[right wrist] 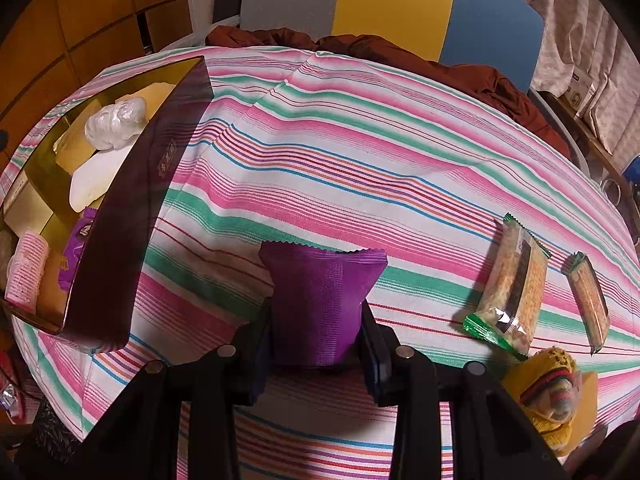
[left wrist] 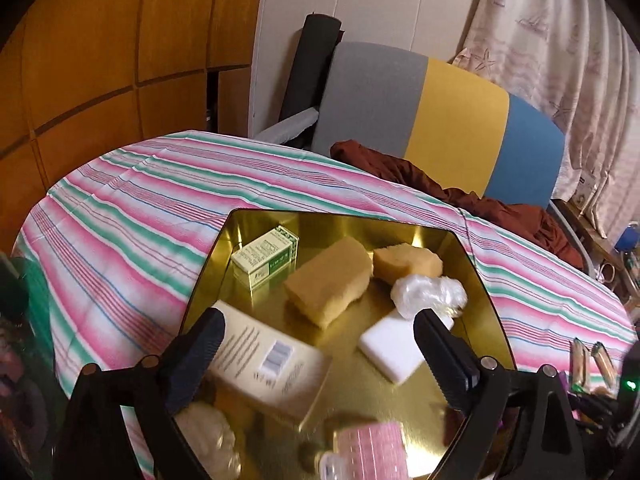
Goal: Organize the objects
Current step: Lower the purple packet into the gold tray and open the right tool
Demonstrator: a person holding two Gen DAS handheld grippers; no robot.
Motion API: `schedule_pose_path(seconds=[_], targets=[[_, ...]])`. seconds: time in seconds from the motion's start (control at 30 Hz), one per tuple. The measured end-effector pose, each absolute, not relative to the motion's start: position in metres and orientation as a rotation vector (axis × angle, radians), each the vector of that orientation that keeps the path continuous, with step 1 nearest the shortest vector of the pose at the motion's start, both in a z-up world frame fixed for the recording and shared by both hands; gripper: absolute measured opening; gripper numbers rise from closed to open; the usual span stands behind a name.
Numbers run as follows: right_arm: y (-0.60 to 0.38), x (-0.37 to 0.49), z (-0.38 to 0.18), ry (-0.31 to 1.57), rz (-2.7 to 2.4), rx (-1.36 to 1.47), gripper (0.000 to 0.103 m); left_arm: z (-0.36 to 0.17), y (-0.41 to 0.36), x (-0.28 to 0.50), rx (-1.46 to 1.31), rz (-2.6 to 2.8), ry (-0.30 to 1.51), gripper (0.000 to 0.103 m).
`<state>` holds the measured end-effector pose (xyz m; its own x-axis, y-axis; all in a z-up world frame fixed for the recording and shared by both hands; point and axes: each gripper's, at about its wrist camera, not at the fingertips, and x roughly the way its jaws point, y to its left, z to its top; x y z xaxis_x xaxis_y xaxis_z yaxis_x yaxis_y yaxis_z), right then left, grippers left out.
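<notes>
We carry a purple packet toward the gold box, and it can slip.

Our right tongs [right wrist: 318,344] grip the purple packet [right wrist: 322,300] only at its soft lower part above the striped bench [right wrist: 360,152]; it may slide out or hit the box wall [right wrist: 132,208]. Our left tongs [left wrist: 316,340] hang open over the gold box [left wrist: 472,264]. A chair [left wrist: 440,120] and curtain [left wrist: 560,60] stand behind.

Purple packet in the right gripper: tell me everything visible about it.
The purple packet is a glossy, foil-like pouch with a zigzag-crimped top edge and fine ribbing. It stands upright, slightly puffed, pinched at its lower sides by the right gripper. It is above the striped tablecloth, right of the gold-lined box.
</notes>
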<state>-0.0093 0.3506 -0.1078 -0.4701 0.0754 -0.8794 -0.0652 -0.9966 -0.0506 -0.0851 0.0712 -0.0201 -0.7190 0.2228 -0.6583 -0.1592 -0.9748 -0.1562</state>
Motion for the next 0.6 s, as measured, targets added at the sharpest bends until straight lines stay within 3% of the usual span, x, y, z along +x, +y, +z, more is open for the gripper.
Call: schedule_pose_path(seconds=[0.6], targets=[[0.353,-0.005,-0.105,0.061,2.635,-1.520,0.037,-0.029,0.062,-0.034,-1.085,2.708,-0.086,0.096]])
